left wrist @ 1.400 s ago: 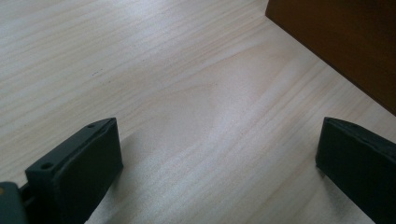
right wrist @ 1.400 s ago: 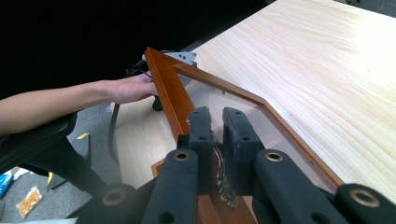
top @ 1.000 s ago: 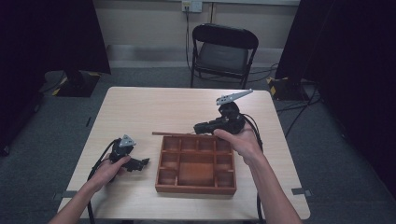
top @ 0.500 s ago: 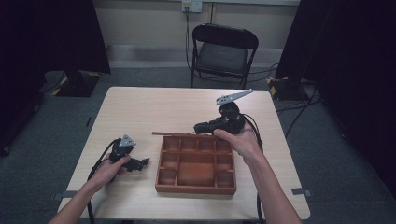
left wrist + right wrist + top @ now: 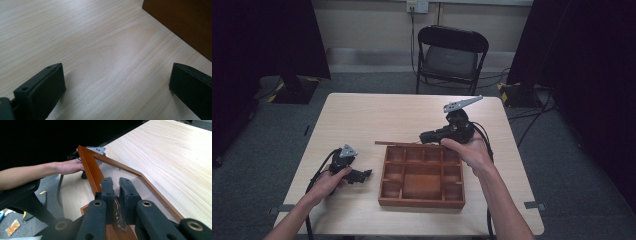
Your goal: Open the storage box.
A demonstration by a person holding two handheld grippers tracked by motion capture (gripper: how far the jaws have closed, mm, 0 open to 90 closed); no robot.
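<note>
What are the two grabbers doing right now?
Left gripper: open, holding nothing, resting on the table.
Right gripper: shut on the lid of the wooden box.

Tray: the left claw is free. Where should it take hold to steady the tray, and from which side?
Probably the tray's left wall, approached from the left and above so the jaws straddle it. That thin upright wall is nearest the open left claw, while the right claw pinches the lid frame at the back edge.

We see the desk [image 5: 377, 115] evenly lit under soft overhead light, dark surroundings, and both close views slightly blurred.
</note>
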